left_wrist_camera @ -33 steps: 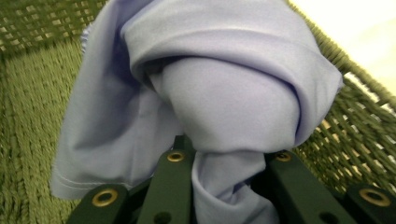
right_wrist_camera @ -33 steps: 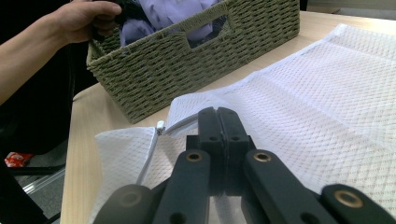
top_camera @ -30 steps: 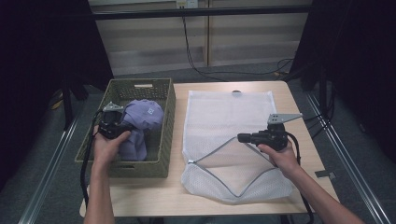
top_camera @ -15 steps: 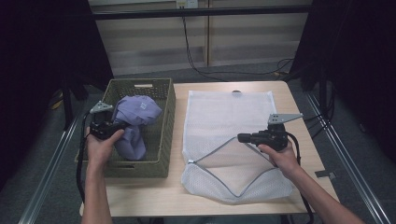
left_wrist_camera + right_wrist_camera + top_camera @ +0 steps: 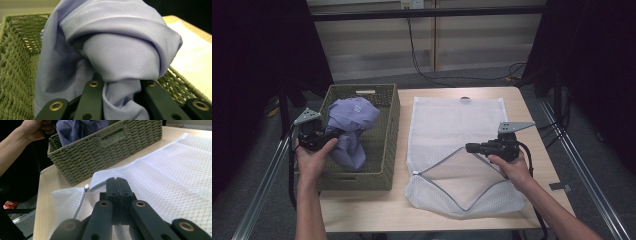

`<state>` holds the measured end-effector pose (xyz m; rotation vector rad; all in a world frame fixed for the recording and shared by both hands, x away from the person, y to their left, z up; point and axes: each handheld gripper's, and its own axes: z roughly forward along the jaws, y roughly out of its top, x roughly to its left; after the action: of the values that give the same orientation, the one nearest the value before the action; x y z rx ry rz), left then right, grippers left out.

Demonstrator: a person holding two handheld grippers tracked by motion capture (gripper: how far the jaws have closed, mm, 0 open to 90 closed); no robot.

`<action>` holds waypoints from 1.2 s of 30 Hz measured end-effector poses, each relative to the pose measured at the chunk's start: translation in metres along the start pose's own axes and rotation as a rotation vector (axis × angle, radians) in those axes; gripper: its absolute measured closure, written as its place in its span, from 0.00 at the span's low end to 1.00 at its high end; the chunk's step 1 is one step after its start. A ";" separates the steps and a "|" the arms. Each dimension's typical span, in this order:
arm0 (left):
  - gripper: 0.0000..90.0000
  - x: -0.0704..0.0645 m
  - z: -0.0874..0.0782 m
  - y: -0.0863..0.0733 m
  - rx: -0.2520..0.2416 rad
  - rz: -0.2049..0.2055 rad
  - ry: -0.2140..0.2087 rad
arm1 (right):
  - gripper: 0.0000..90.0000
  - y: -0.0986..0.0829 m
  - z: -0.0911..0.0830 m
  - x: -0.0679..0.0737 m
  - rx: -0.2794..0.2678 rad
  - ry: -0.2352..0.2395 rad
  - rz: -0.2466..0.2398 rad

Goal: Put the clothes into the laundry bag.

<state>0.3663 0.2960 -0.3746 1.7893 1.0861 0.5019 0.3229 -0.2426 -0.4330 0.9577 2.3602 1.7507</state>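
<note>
Both grippers grip: left gripper (image 5: 333,134) clamps the lilac cloth garment (image 5: 349,120) over the green woven basket (image 5: 389,131); right gripper (image 5: 470,147) pinches the white mesh laundry bag's (image 5: 457,120) raised edge.

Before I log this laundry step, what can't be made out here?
- Basket floor: high view, hidden by the lilac garment.
- Left tool tips: left gripper view, buried in garment folds.
- Mesh bag edge pinched by right tool: right gripper view, hidden behind its closed jaws.

The wicker basket (image 5: 384,150) sits at nine o'clock on the table (image 5: 532,115) — garment (image 5: 349,127) inside — mesh laundry bag (image 5: 452,135) at three o'clock beside it.
</note>
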 end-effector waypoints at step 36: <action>0.87 -0.024 -0.046 0.033 -0.213 0.056 -0.061 | 1.00 0.000 -0.001 0.000 -0.006 -0.002 0.001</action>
<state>0.3352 0.2945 -0.3214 1.6400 0.9074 0.5713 0.3229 -0.2438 -0.4323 0.9599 2.3517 1.7552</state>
